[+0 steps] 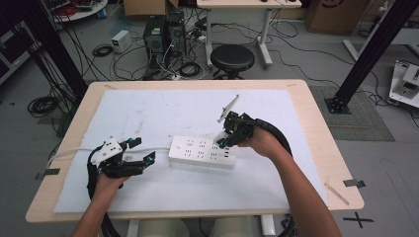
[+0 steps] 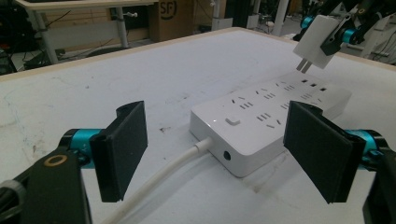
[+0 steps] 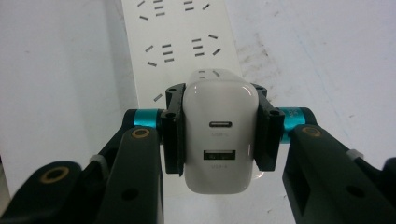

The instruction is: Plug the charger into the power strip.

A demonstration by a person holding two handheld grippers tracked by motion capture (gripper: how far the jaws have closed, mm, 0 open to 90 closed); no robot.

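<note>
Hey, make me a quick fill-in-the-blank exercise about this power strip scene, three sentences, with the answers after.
1. The right gripper is shut on a white USB ____.
2. The charger hangs above the ____, its prongs not yet in a socket.
3. The left gripper has its fingers ____, on either side of the power strip end where the cable comes out.

Missing words: charger; power strip; open

My right claw (image 3: 218, 135) clamps a white, rounded plastic USB charger (image 3: 219, 135) by its sides, its two metal prongs pointing down just above the far end of a white rectangular plastic power strip (image 1: 201, 152). The strip lies flat on the table's white sheet, its white cord (image 2: 163, 175) trailing from the near end.
</note>
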